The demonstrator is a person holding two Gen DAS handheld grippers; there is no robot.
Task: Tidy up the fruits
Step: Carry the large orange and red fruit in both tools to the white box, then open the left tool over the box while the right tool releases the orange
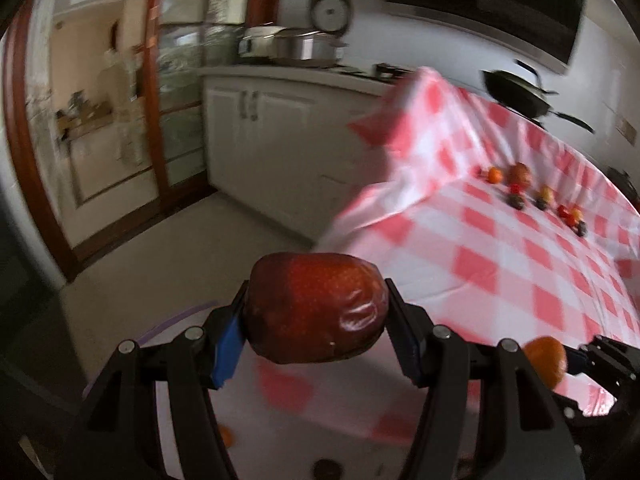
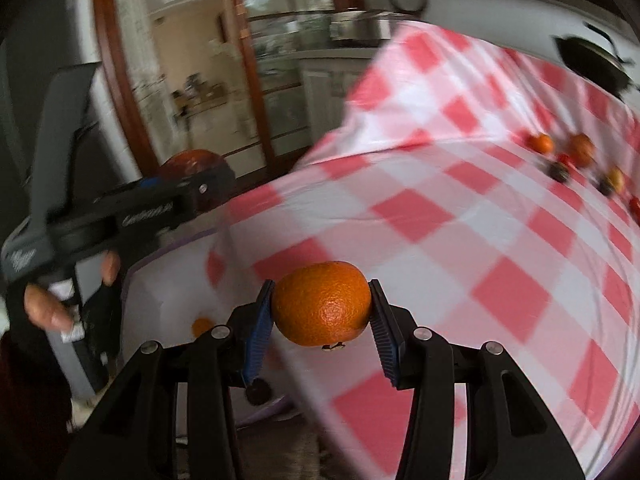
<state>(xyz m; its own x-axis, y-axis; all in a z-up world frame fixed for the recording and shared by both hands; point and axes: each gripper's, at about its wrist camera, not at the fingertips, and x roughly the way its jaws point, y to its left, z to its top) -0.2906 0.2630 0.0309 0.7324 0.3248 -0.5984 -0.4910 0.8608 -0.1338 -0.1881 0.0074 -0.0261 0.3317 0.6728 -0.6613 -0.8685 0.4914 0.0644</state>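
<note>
My left gripper is shut on a large red apple and holds it above the near left corner of the red-and-white checked tablecloth. My right gripper is shut on an orange above the same cloth. The orange also shows at the right in the left wrist view. The left gripper with the apple shows at the left in the right wrist view. Several small fruits lie in a row at the far side of the table. A white tray lies below the grippers.
The tray holds a small orange fruit and a dark round fruit. A black pan sits beyond the table's far edge. White cabinets with steel pots and a wood-framed glass door stand behind.
</note>
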